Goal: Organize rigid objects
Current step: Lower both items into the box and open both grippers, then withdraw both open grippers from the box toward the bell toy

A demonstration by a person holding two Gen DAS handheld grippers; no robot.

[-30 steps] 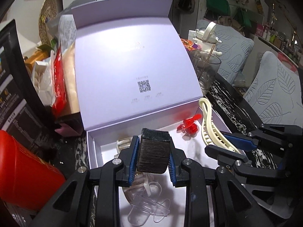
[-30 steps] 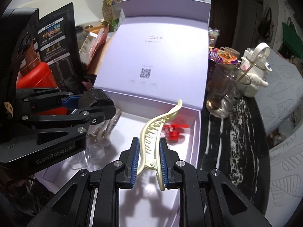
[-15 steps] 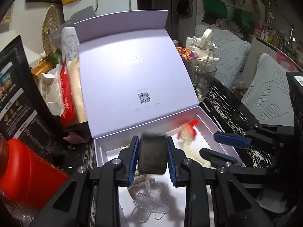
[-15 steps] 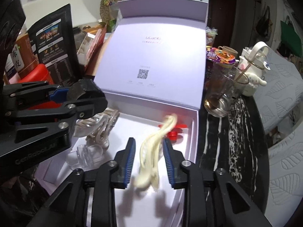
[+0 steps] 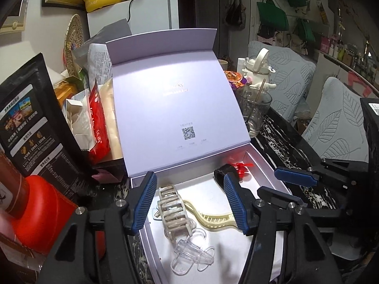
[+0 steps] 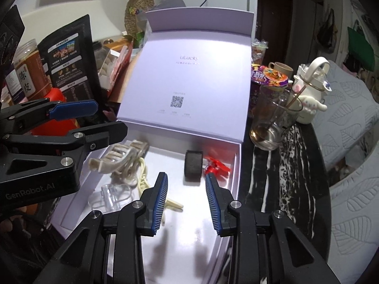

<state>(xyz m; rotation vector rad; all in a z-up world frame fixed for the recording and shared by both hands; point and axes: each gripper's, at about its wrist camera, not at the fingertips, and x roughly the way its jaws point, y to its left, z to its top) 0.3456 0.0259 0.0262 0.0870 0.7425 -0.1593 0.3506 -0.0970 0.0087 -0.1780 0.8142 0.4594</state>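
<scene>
- Left gripper (image 5: 190,198) hangs over the near-left part of the box, its blue-padded jaws spread wide with nothing between them.
- Right gripper (image 6: 187,203) hovers over the near middle of the box floor, jaws likewise wide apart and gripping nothing.
- Between the left gripper's fingers, down on the floor of the box, lies the beige claw clip (image 5: 171,209), its ribbed teeth up; in the right wrist view it sits at the far-left corner, just under the left gripper's arm.
- Touching it on the near side is the clear claw clip (image 5: 193,258), lying flat on the white lining.
- The cream banana clip (image 5: 213,217) stretches sideways from the beige clip toward the left gripper's right finger; in the right wrist view part of it runs behind the right gripper's left finger.
- Further in, the black hair roller (image 6: 193,165) stands on the floor near the far wall, just ahead of the right gripper's open jaws.
- Right beside it, on its right, is the small red clip (image 6: 216,165), near the box's right wall.
- The lilac box (image 6: 238,163) holds all five pieces, its lid (image 6: 189,80) standing open and leaning back, a QR code printed on the inner face.
- Outside the box, to its right, a glass mug (image 6: 272,120) with a spoon sits on the dark marbled table (image 6: 291,179).
- To the left of the box stands a red canister (image 5: 45,210), with a black snack bag (image 5: 33,127) upright behind it.
</scene>
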